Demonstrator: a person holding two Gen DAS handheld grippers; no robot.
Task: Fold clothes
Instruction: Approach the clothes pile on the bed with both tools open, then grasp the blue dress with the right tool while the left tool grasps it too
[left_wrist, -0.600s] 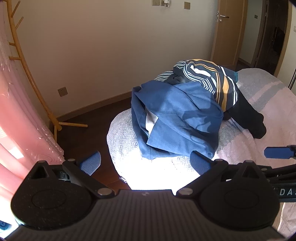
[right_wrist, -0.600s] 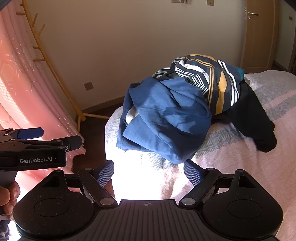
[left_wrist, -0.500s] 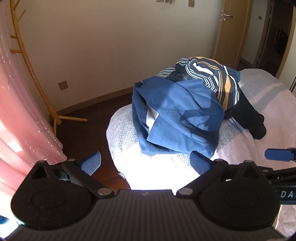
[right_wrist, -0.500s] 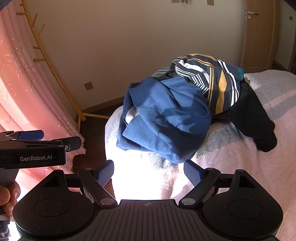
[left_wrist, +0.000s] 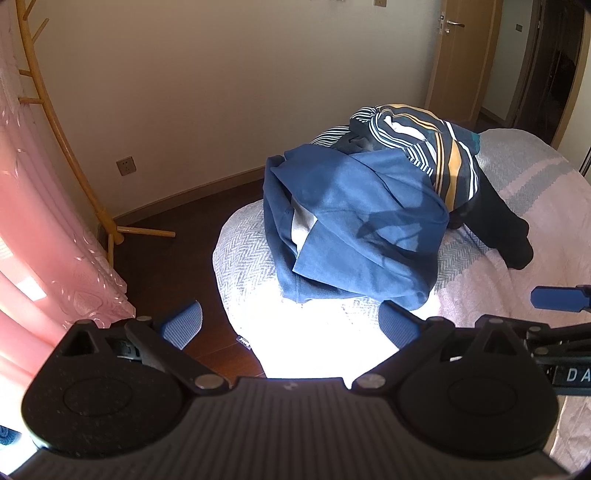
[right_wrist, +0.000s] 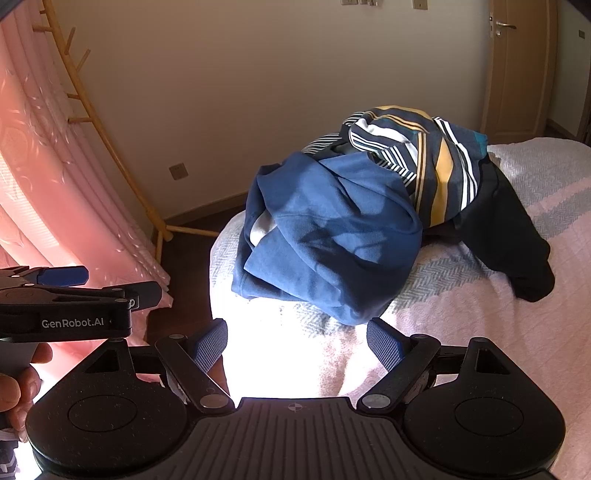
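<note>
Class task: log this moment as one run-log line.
left tongs open, empty | right tongs open, empty | crumpled blue sweatshirt unfolded atop pile | pink bedspread | approach

Unfolded clothes heaped on the bed, ahead of the fingers.
A crumpled blue fleece sweatshirt (left_wrist: 354, 225) lies foremost; a navy striped top with yellow bands (left_wrist: 439, 155) lies behind it, a black garment (right_wrist: 509, 236) trailing right.

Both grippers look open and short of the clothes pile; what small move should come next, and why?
Probably ease the right gripper forward to the blue sweatshirt: it lies on top at the pile's near edge, and both the right and left gripper are open, holding nothing.
</note>
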